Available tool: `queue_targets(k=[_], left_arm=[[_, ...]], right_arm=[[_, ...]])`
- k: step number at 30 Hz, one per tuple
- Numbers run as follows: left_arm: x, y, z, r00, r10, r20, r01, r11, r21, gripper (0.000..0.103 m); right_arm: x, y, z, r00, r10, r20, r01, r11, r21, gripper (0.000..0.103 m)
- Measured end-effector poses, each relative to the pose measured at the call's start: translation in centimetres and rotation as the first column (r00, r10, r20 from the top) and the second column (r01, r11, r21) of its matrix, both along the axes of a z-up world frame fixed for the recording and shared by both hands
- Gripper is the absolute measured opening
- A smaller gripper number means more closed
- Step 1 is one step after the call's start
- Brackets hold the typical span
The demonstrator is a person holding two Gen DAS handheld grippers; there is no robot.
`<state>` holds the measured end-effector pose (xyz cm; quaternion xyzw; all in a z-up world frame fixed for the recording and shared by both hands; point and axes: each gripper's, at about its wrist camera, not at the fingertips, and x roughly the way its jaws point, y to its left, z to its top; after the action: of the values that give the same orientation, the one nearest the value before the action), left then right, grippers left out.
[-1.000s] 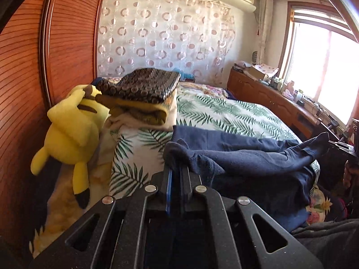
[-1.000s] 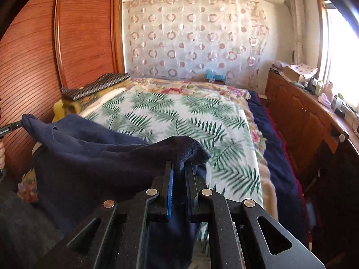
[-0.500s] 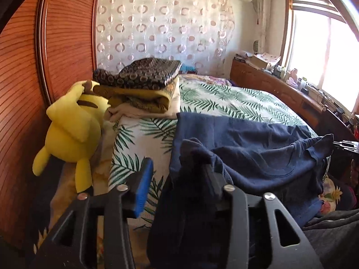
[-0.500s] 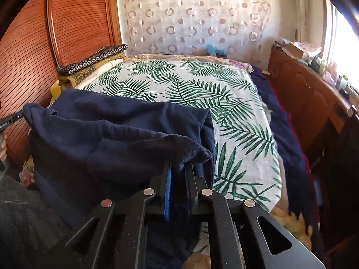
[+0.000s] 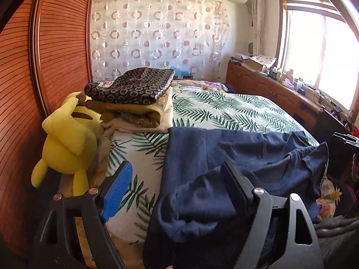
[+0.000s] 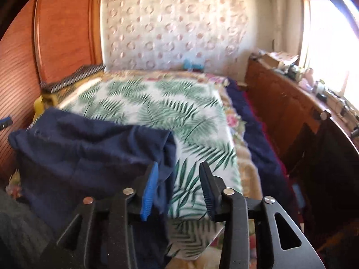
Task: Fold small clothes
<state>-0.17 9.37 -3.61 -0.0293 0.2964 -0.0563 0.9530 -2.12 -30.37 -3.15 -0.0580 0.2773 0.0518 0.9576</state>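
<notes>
Item: navy shirt [image 5: 235, 157], spread across the near end of the bed [image 5: 224, 114], hem side draped over the edge, neckline visible toward the right

Left gripper [image 5: 179, 188]: jaws wide and opening; a bunched shirt corner lay against the right finger, pads not pressing it

Right gripper [image 6: 177, 188]: jaws partly apart and opening; shirt edge just beside the blue pad [image 6: 149, 192], not clamped

Nearby: folded pile [image 5: 134, 98] and yellow plush [image 5: 67, 148] at the bed's left side

Step judged: releasing the shirt to lie flat. Advice: let both corners drop clear before withdrawing, so no cloth snags on a finger; then smooth the bunched left corner ahead of the first fold
</notes>
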Motion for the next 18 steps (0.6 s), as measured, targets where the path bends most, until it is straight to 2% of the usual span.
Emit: queue_targets(k=[3, 7, 11, 17, 18], left_arm=[[1.1, -0.5, 0.4, 1.0, -0.001, 0.0, 0.001, 1.0, 0.012, 0.081], [2.4, -1.2, 0.9, 1.0, -0.015, 0.002, 0.015, 0.999, 0.03, 0.081], [3.9, -1.7, 1.1, 1.0, -0.021, -0.01, 0.022, 0.998, 0.051, 0.081], [5.1, -1.8, 0.9, 0.999, -0.029, -0.026, 0.03, 0.999, 0.028, 0.081], [5.2, -1.8, 0.7, 0.999, -0.03, -0.03, 0.031, 0.999, 0.023, 0.081]], right_arm=[[1.0, 0.0, 0.3, 1.0, -0.017, 0.02, 0.017, 1.0, 0.003, 0.04], [4.2, 0.5, 0.0, 1.0, 0.017, 0.005, -0.017, 0.997, 0.069, 0.04], [7.9, 0.9, -1.4, 0.996, 0.045, -0.072, -0.036, 0.992, 0.125, 0.04], [11.2, 2.3, -3.1, 0.976, 0.11, -0.19, -0.078, 0.983, 0.165, 0.04], [11.7, 2.4, -3.4, 0.973, 0.111, -0.203, -0.079, 0.984, 0.159, 0.036]])
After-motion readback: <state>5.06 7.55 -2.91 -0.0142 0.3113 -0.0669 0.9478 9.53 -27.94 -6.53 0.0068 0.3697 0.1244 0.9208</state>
